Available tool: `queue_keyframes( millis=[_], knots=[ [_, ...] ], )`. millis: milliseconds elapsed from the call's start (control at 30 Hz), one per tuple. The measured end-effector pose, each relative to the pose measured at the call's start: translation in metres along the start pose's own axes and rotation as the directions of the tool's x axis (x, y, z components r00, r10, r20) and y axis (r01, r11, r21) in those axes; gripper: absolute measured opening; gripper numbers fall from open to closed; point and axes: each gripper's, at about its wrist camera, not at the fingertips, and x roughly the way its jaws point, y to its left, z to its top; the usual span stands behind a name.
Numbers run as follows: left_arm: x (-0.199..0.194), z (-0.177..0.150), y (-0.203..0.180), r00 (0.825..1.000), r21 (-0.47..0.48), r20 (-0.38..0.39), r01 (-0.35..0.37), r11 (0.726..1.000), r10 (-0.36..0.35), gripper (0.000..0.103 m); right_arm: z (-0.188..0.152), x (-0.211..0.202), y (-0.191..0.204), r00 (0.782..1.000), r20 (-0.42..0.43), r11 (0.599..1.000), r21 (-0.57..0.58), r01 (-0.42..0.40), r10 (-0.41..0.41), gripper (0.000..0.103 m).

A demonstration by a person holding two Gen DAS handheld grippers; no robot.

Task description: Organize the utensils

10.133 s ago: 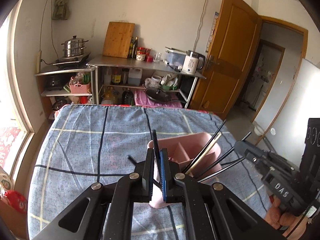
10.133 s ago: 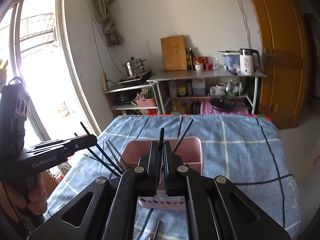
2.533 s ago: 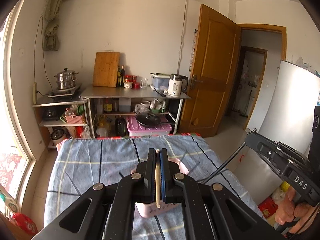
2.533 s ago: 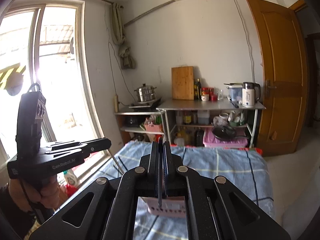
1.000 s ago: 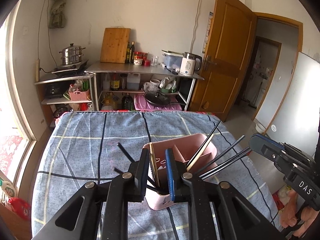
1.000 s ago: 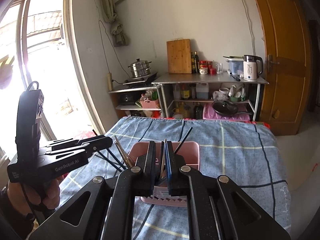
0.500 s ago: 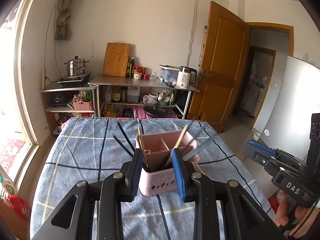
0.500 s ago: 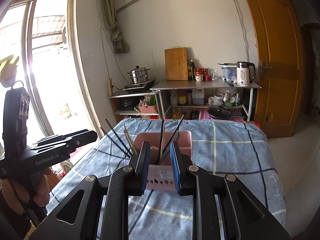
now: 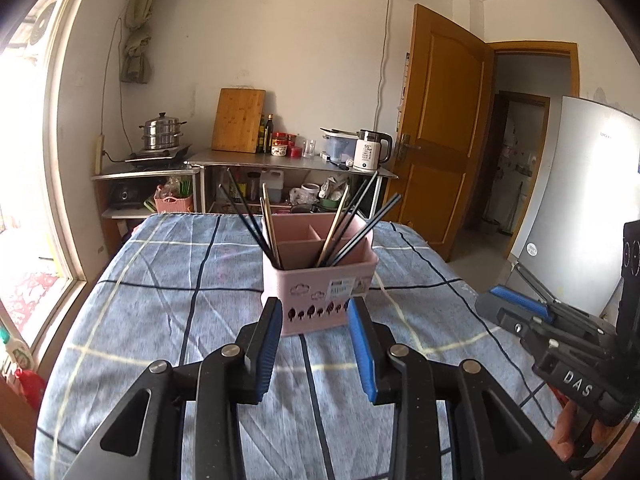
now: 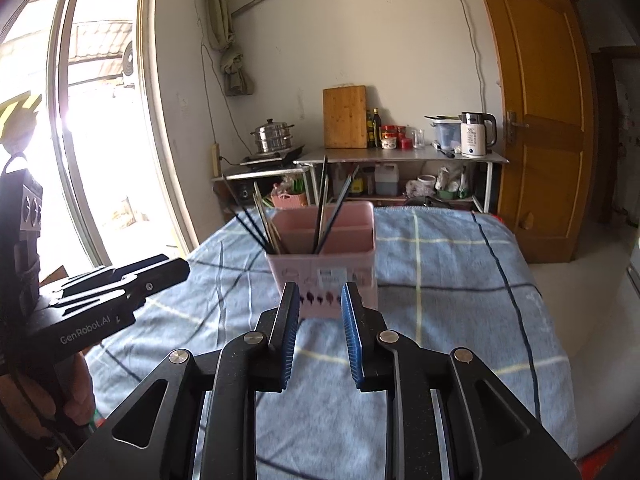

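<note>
Pink utensil caddy (image 9: 320, 284), chopsticks (image 9: 340, 224) upright-leaning inside, on checked tablecloth (image 9: 160, 280), straight ahead of both released, empty claws: left gripper (image 9: 316, 312); right gripper (image 10: 320, 296).

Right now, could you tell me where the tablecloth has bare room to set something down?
The checked tablecloth is bare left of the pink utensil caddy toward the window, and right of it toward the door. Above the caddy it is crowded: chopsticks splay outward.
</note>
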Motion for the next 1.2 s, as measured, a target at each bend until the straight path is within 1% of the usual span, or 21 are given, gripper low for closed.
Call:
queue_keyframes(
  millis=[100,233,300,467,567,633,700,1200],
  knots=[
    [-0.008,-0.014,-0.001,1.0,-0.004,0.017,-0.005,1.0,0.005,0.034,-0.017,-0.005,0.006,1.0,-0.011,1.0,-0.005,0.004,-0.004,0.023],
    [-0.014,-0.03,-0.005,1.0,-0.001,0.016,-0.01,1.0,0.01,0.034,-0.037,-0.011,0.012,1.0,-0.026,1.0,-0.018,0.01,-0.01,0.023],
    [-0.016,-0.038,-0.006,1.0,0.007,0.014,-0.018,1.0,0.018,0.034,-0.043,-0.014,0.014,0.999,-0.029,1.0,-0.023,0.014,-0.014,0.023],
    [-0.024,-0.054,-0.008,1.0,0.004,0.02,-0.012,1.0,0.012,0.034,-0.057,-0.02,0.016,0.999,-0.031,0.999,-0.023,0.023,-0.024,0.024],
    [-0.027,-0.06,-0.009,1.0,0.009,0.026,-0.014,1.0,0.014,0.034,-0.064,-0.025,0.015,0.999,-0.024,1.0,-0.017,0.026,-0.026,0.026],
    [-0.029,-0.065,-0.01,1.0,0.01,0.024,-0.016,1.0,0.016,0.034,-0.066,-0.027,0.015,0.999,-0.02,0.999,-0.016,0.028,-0.028,0.034],
    [-0.029,-0.068,-0.011,1.0,0.014,0.02,-0.019,1.0,0.018,0.034,-0.069,-0.029,0.017,0.999,-0.018,0.999,-0.022,0.031,-0.031,0.039],
    [-0.028,-0.074,-0.011,1.0,0.016,0.012,-0.029,0.999,0.028,0.034,-0.074,-0.031,0.016,0.999,-0.023,0.999,-0.021,0.04,-0.041,0.039]
  ],
)
